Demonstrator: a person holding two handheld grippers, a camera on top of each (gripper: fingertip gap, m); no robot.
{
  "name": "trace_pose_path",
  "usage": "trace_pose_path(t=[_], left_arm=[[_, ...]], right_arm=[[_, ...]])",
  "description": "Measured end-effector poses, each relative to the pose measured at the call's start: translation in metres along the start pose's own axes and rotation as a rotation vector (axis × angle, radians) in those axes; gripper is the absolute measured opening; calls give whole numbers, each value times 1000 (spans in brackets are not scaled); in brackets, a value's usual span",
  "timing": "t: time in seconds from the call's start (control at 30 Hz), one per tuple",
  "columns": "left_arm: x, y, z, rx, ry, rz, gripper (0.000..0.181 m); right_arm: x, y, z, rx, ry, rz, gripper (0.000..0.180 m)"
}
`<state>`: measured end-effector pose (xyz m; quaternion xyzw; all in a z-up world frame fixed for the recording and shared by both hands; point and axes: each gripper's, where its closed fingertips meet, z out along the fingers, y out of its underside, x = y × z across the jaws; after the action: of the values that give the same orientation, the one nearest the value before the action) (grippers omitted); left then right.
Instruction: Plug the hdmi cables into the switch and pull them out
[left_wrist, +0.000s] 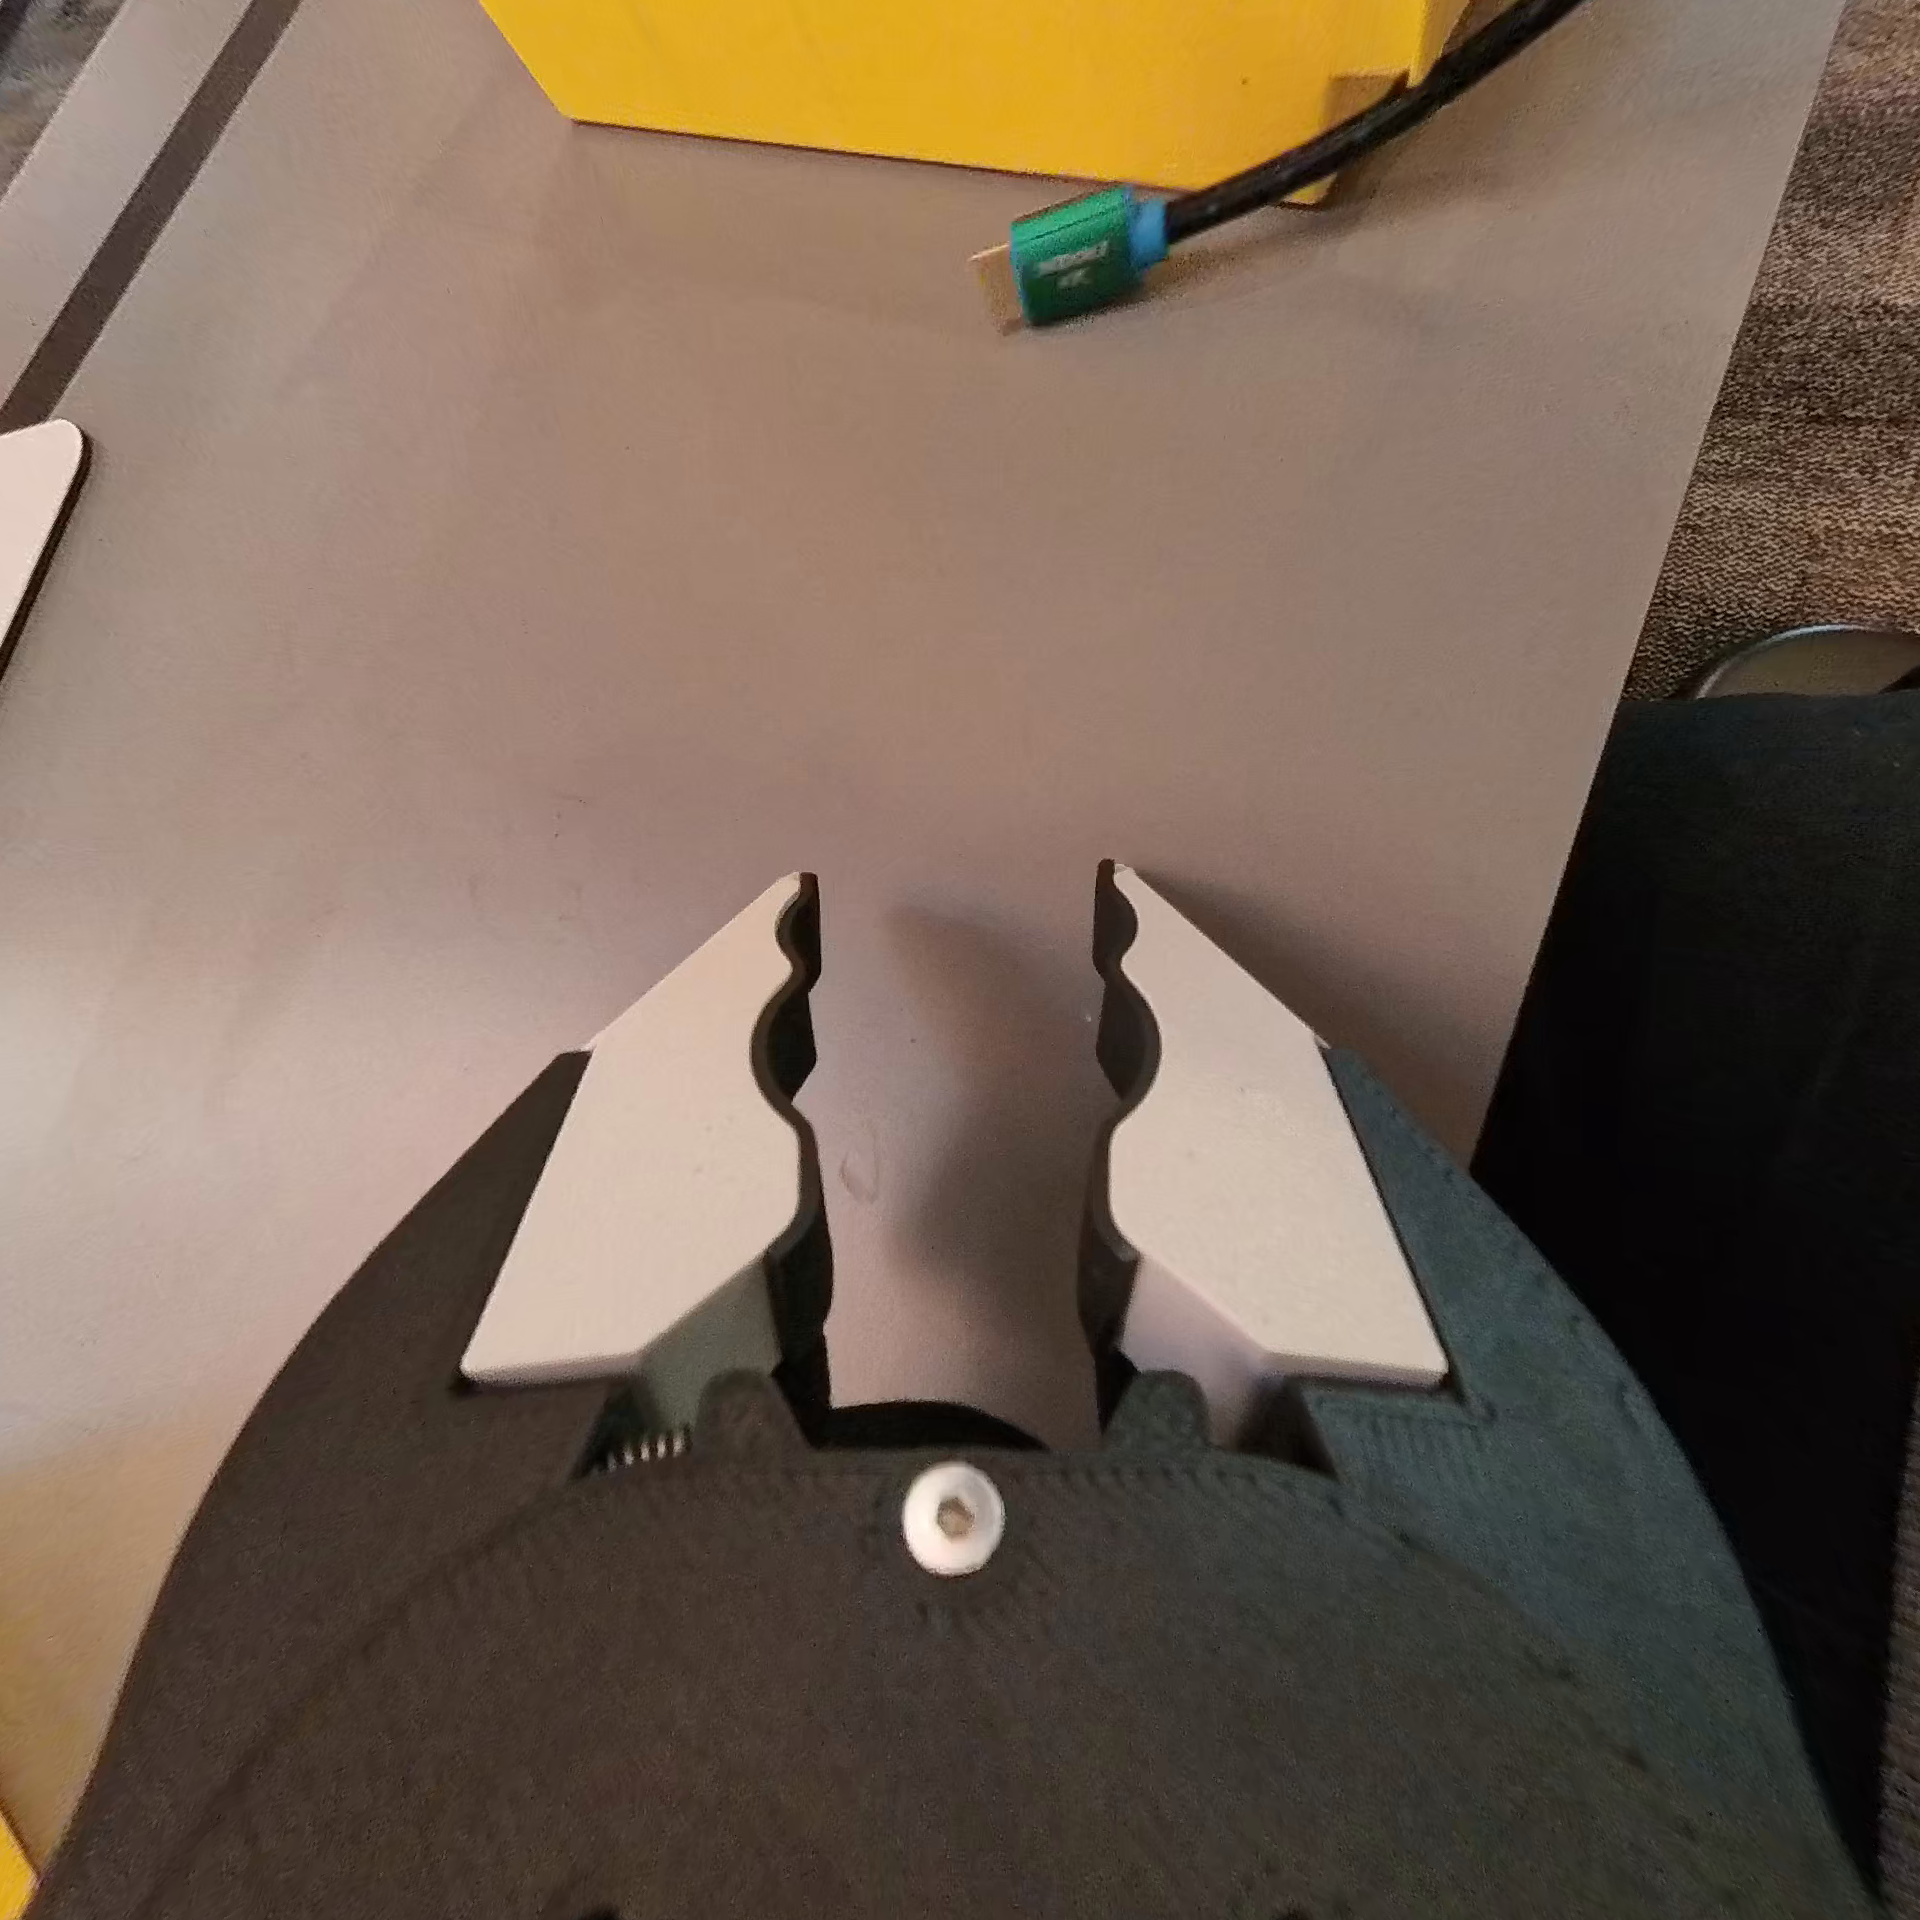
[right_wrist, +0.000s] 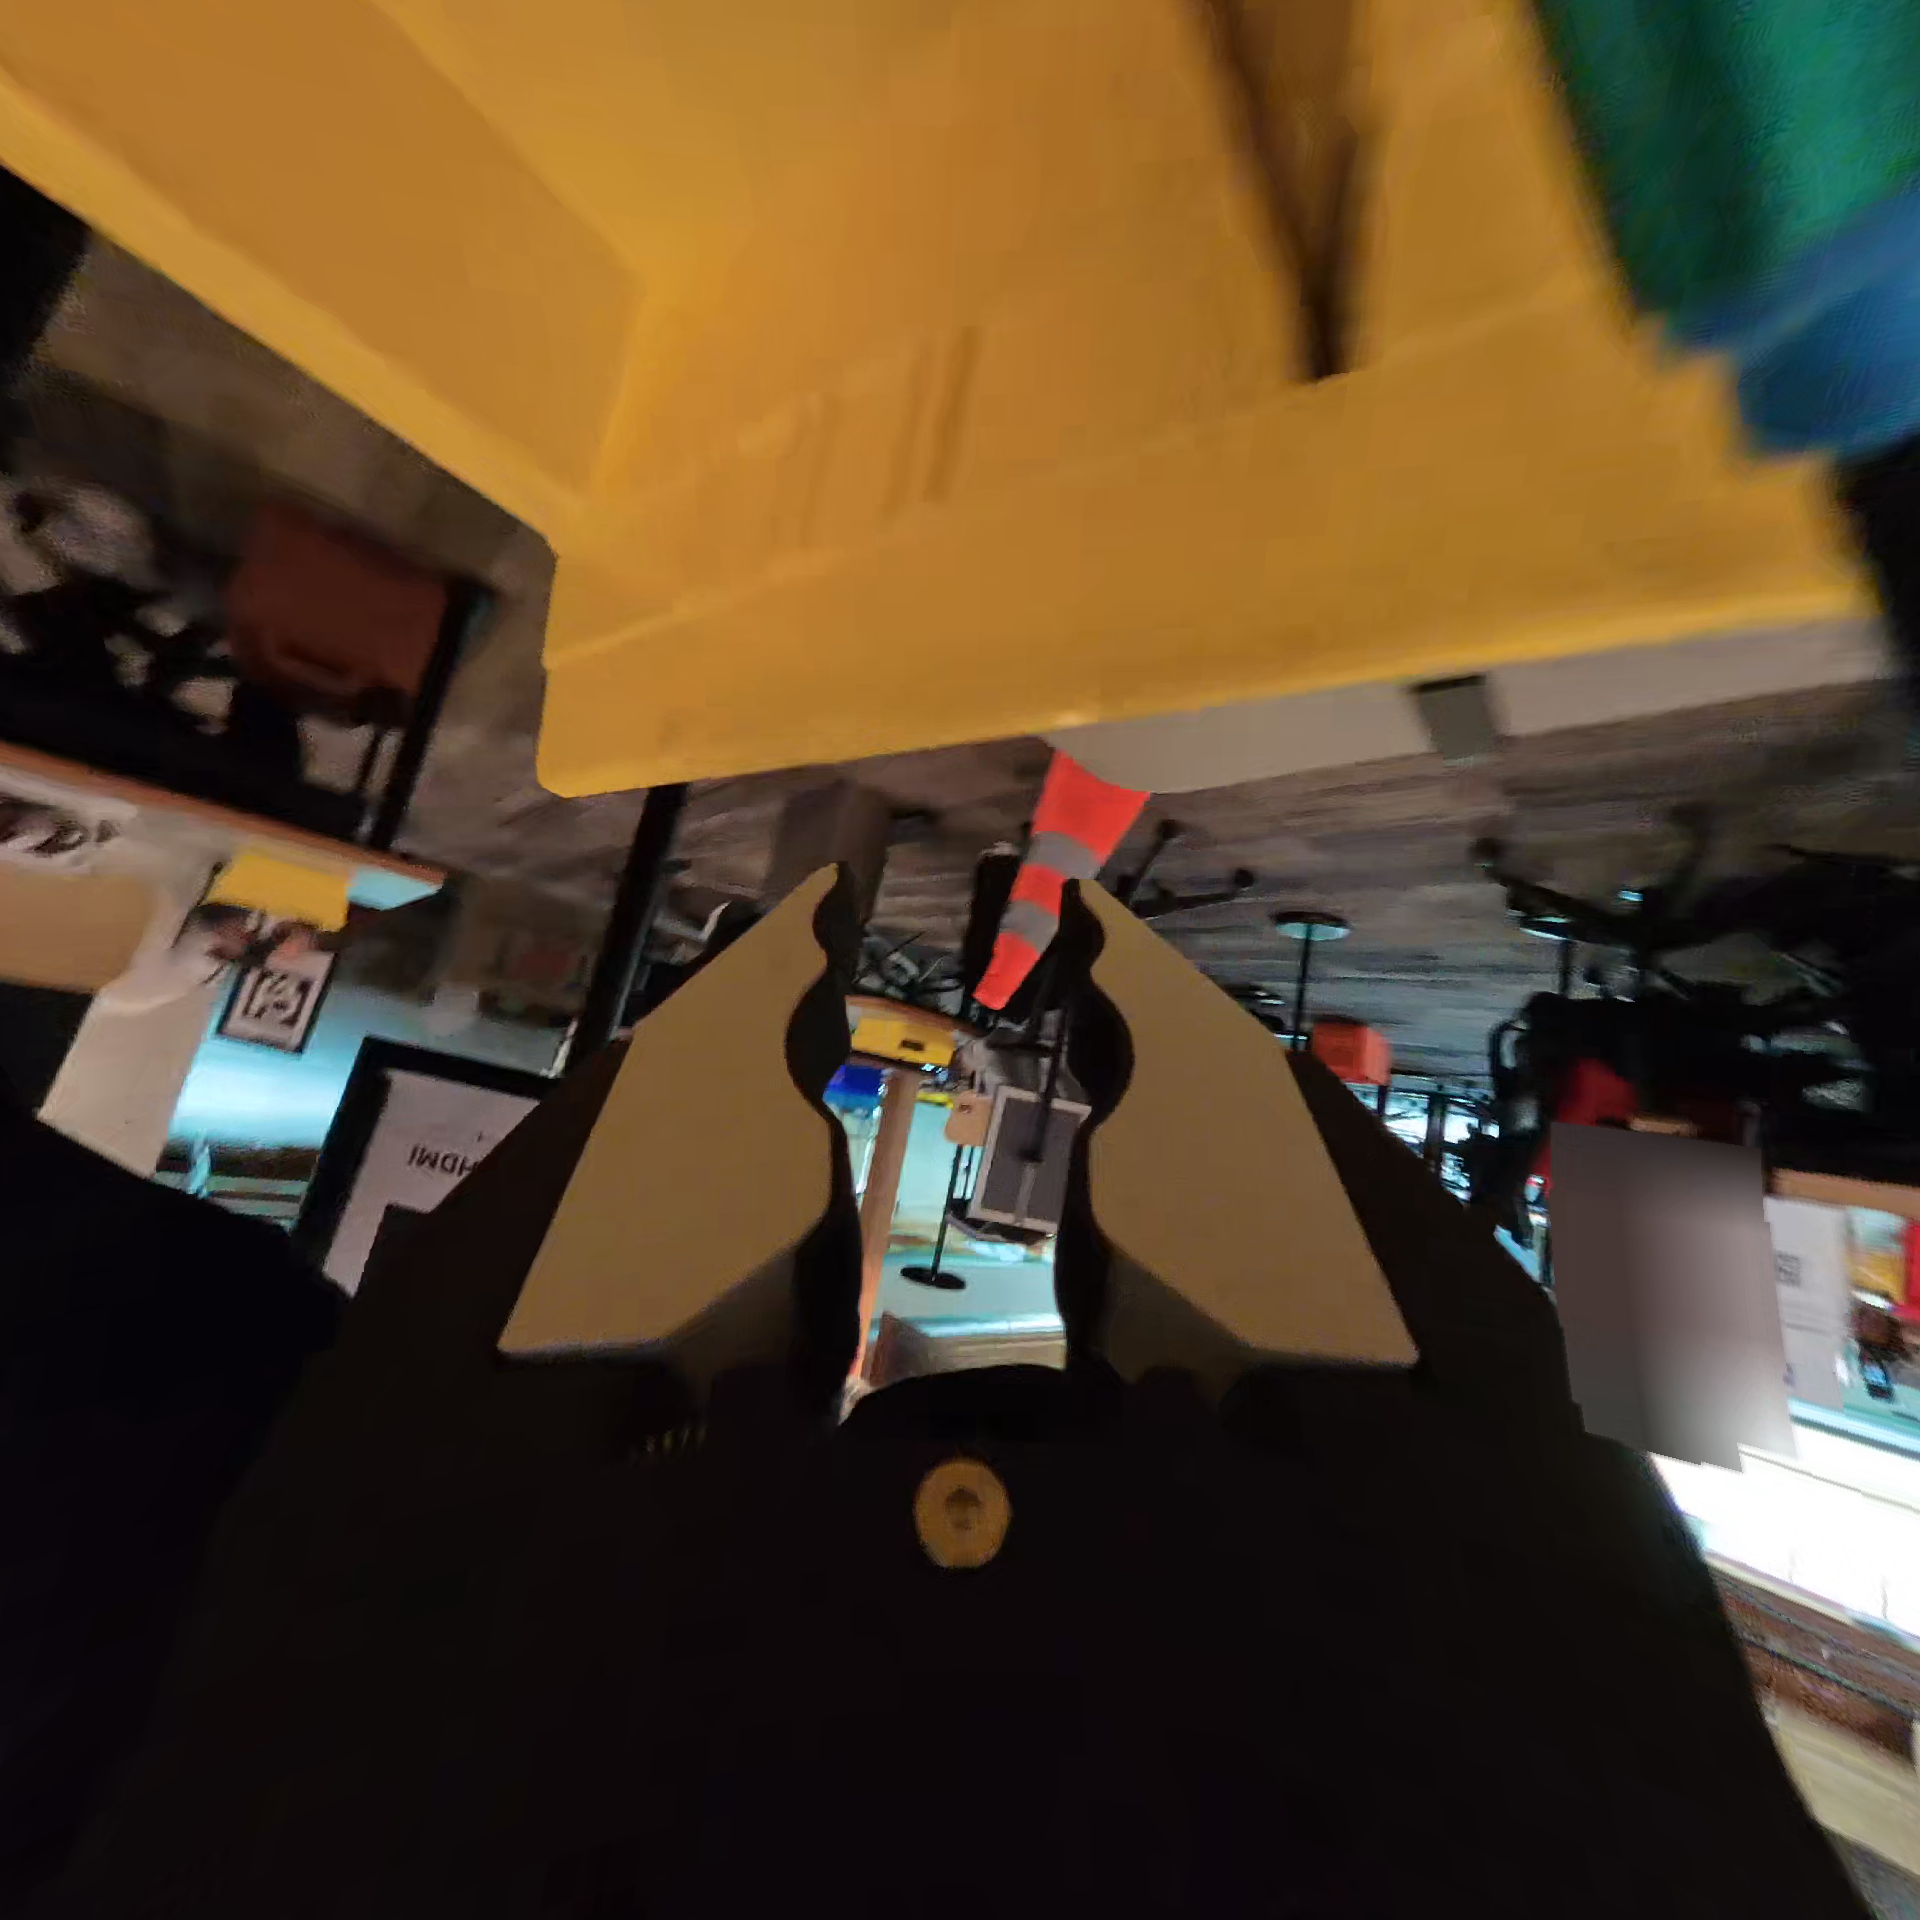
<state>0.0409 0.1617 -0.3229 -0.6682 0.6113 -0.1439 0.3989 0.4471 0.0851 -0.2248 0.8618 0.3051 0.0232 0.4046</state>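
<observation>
A green HDMI plug (left_wrist: 1070, 260) with a blue collar lies loose on the grey table (left_wrist: 623, 623), far right of centre. Its black cable (left_wrist: 1351, 135) runs back past a yellow block (left_wrist: 935, 73) at the far edge. My left gripper (left_wrist: 956, 883) is open and empty, low over the table, well short of the plug. My right gripper (right_wrist: 956, 894) is open and empty. The right wrist view is turned upside down and blurred, with the yellow block (right_wrist: 935, 468) close ahead and a green and blue plug (right_wrist: 1745, 208) at the top right corner. No switch ports show.
A white flat object (left_wrist: 31, 520) lies at the table's left edge beside a dark strip (left_wrist: 135, 229). Carpet floor (left_wrist: 1829, 364) and a person's dark clothing (left_wrist: 1714, 1039) are on the right. An orange cone (right_wrist: 1049, 883) and room furniture show behind the right gripper. One gripper's finger ends stand about 45 cm off the other's. To reach the yellow block (right_wrist: 935, 468) in a straight line is about 7 cm for my right fingers, about 35 cm for my left.
</observation>
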Motion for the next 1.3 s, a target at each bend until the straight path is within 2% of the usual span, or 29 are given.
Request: trace_pose_path(t=[0.1, 0.13, 0.2, 0.27, 0.33, 0.4, 0.47, 0.5, 0.57, 0.7, 0.77, 0.87, 0.93, 1.03, 1.07, 1.17, 1.23, 1.3], left_arm=[[0, 0, 0, 0, 6, -3, 51], [0, 0, 0, 0, 6, -4, 51], [0, 0, 0, -1, 6, -5, 51], [0, 0, 1, -2, 5, -6, 51], [0, 0, 1, -3, 6, -8, 51], [-1, 0, 1, -2, 2, -7, 51], [-1, 0, 1, -2, -3, -3, 51], [-1, 0, 1, -1, -5, -1, 51], [-1, 0, 1, -1, -3, -1, 51], [-1, -1, 1, 0, -2, 2, 50], [0, -1, 1, 1, -1, 7, 50], [0, -1, 1, 2, 2, 6, 50], [0, -1, 1, 3, 3, 7, 49], [0, -1, 1, 4, 8, 8, 49], [0, -1, 1, 5, 10, 8, 49], [1, -1, 0, 7, 10, 14, 50], [1, -1, 0, 8, 12, 16, 49], [1, -1, 0, 8, 14, 16, 49]], right_arm=[[5, 34, 40, -187, 21, 24, 34], [6, 38, 47, -188, 19, 27, 33], [16, 54, 56, -245, 76, 12, 25], [21, 65, 56, -289, 102, 34, 27], [33, 51, 50, -153, 119, 54, 21], [60, 49, 35, -97, 251, 68, 19], [60, 35, 22, 23, 253, 72, 17], [63, 34, 14, 44, 283, 80, 18], [71, 49, 5, -26, 359, 97, 20], [103, 64, -20, -132, 629, -69, 13], [137, 82, -45, -313, 882, -132, 13], [147, 78, -56, -471, 1070, -358, 10], [145, 100, -45, -650, 1020, -367, 5], [128, 143, -17, -723, 778, -168, 0], [124, 153, -11, -768, 726, -161, 0], [95, 156, 30, -659, 479, 19, 0], [73, 177, 42, -763, 328, 128, 0], [73, 177, 54, -754, 291, 192, 0]])
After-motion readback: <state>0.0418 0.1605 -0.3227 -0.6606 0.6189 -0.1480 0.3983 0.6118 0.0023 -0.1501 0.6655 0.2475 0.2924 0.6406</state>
